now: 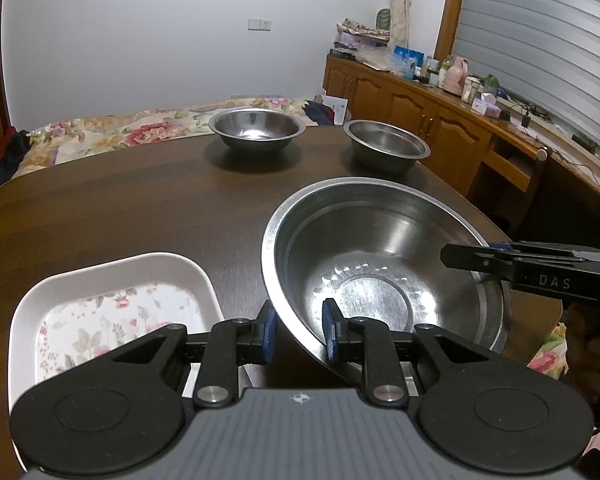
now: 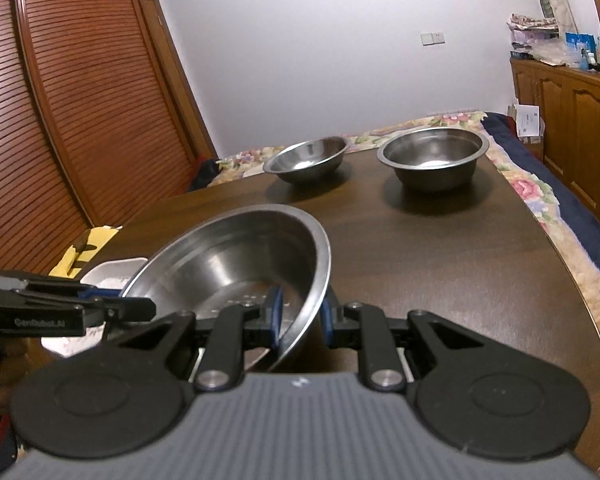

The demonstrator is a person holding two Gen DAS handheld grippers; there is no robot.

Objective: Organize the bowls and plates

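1. The left claw (image 1: 300,330) is pinching the near rim of the large steel bowl (image 1: 384,264).
2. The right claw (image 2: 300,314) is gripping its opposite rim, tilting it over the counter (image 2: 440,248).
3. Beside it, a floral dish (image 1: 112,300) is sitting.

A dark wooden table (image 1: 120,208) fills the middle of both views. Behind it, a floral bedspread (image 1: 112,130) runs across the centre left of the left view. Wooden cabinets (image 1: 412,108) stand at right, their top crowded with bottles and boxes; grey blinds (image 1: 540,40) hang above. A louvred wardrobe (image 2: 60,100) fills the right view's upper left. A wall switch (image 1: 259,24) sits on the white wall.
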